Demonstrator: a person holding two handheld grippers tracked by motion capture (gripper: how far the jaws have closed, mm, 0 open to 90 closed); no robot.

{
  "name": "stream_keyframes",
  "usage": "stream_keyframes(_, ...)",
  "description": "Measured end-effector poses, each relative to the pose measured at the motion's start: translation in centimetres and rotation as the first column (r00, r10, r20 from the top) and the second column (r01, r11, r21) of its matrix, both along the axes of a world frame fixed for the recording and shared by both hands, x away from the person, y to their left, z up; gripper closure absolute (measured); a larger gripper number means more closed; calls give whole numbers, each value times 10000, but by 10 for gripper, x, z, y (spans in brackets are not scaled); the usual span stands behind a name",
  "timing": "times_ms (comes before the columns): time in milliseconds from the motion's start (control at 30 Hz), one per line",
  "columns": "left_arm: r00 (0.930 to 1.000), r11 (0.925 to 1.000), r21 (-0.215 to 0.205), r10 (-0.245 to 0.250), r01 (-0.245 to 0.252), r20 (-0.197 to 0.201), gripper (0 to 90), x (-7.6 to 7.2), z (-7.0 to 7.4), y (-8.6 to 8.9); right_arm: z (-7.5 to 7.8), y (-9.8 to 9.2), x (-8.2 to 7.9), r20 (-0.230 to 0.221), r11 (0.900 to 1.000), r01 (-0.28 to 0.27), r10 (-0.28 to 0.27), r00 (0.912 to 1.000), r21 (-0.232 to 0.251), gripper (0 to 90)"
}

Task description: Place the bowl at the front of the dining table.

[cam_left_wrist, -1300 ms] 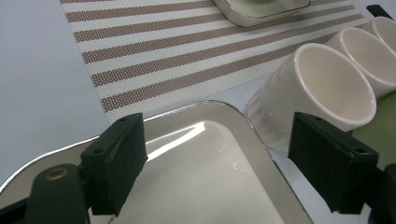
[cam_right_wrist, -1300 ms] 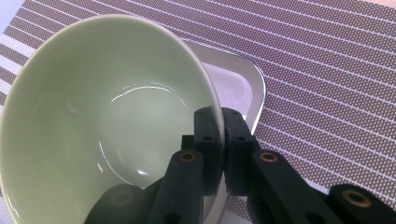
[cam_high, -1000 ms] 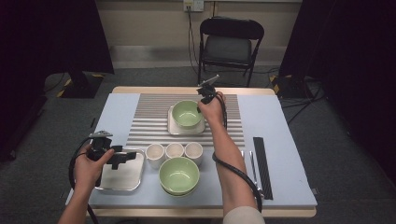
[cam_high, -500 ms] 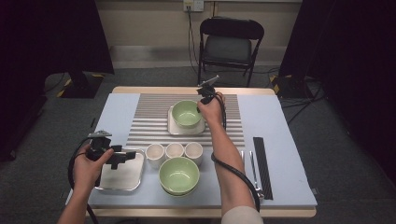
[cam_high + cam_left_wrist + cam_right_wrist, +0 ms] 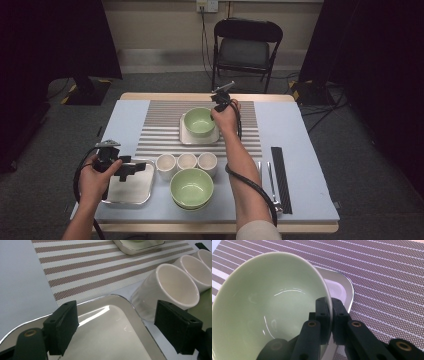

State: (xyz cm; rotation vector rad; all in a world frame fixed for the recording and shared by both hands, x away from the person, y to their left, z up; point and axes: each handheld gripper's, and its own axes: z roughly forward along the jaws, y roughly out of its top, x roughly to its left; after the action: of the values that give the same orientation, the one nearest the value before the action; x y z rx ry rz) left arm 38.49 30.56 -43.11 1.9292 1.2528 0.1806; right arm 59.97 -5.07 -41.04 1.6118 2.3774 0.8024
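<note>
Nothing has shifted since a second ago: both my hands sit where they were, and the bowl has not changed place.

At the worktop's near left corner my left gripper (image 5: 131, 168) hangs over a steel tray (image 5: 131, 192) with its jaws spread wide and nothing between them; in the left gripper view the tray's (image 5: 105, 335) bright rim curves under the pads, and a white cup (image 5: 170, 290) stands just beside the tray, the first of three cups (image 5: 187, 162) in a row. A second green bowl (image 5: 191, 188) sits at the near edge, touching that row.

On the striped mat (image 5: 160, 130) in the middle, toward the far edge, my right gripper (image 5: 218, 106) is clamped on the right-hand rim of the green bowl (image 5: 199, 121), one pad inside the wall and one outside, as the right gripper view (image 5: 331, 322) shows. The bowl (image 5: 269, 305) rests in a small square tray (image 5: 189, 137).

Cutlery (image 5: 270, 185) and a dark strip (image 5: 281, 177) lie near the right edge. The worktop (image 5: 300, 135) is pale blue; behind it stand a folding chair (image 5: 246, 47), grey floor and black curtains.

I can read no writing anywhere.
</note>
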Motion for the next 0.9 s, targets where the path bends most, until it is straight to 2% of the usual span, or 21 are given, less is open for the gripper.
stream_keyframes(300,10000,10000,-14,21,-21,26,188,-1,1,0,-2,0,0,84,9999,91,-92,9999,53,851)
stream_keyframes(900,10000,10000,-14,-17,17,30,188,0,1,0,-3,2,-1,478,9998,14,-6,9989,-175,814)
